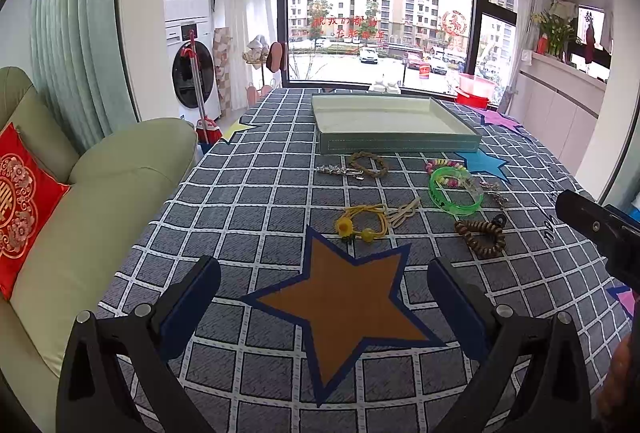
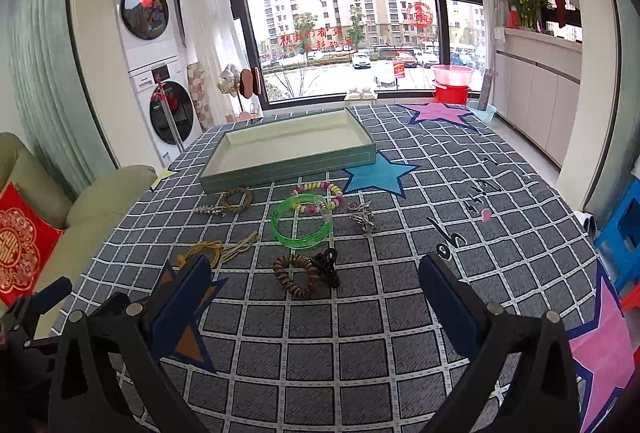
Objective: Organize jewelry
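The jewelry lies loose on the checked tabletop (image 2: 400, 333) just in front of the tray (image 2: 288, 153): a green bangle (image 2: 301, 221) touching a beaded bracelet (image 2: 320, 195), a brown coil band (image 2: 298, 276) beside a black clip (image 2: 329, 267); both grippers, left (image 1: 324, 297) and right (image 2: 316, 293), hover nearer the camera, fingers spread apart, holding nothing.

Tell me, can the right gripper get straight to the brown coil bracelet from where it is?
Probably yes. The right gripper is open, and the brown coil bracelet lies just ahead of its fingers on bare tablecloth; only the black clip touches its far side.
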Motion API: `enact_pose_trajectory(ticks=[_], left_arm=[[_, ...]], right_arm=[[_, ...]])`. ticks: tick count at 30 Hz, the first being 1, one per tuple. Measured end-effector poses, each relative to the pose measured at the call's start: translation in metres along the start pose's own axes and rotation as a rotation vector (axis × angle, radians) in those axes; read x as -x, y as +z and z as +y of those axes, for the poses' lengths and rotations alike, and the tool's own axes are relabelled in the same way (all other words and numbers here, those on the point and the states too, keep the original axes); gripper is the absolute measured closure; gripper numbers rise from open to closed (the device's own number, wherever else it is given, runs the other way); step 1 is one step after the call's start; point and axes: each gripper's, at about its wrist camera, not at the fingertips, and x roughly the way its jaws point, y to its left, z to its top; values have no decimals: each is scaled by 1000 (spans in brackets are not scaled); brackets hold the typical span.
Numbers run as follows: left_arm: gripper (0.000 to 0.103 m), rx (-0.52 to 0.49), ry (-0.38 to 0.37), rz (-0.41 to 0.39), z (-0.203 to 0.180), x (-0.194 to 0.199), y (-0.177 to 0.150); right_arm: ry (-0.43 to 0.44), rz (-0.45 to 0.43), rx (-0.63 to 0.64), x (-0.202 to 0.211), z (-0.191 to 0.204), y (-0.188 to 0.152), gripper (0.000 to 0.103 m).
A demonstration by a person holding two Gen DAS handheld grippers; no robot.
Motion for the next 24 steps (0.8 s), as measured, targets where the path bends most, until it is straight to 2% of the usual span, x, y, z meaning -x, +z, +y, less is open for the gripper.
enact_pose_trajectory(ticks=[24], left_arm=[[0, -6, -4, 2, -5, 2, -4]], right_arm=[[1, -1, -5, 0, 0, -1, 0]])
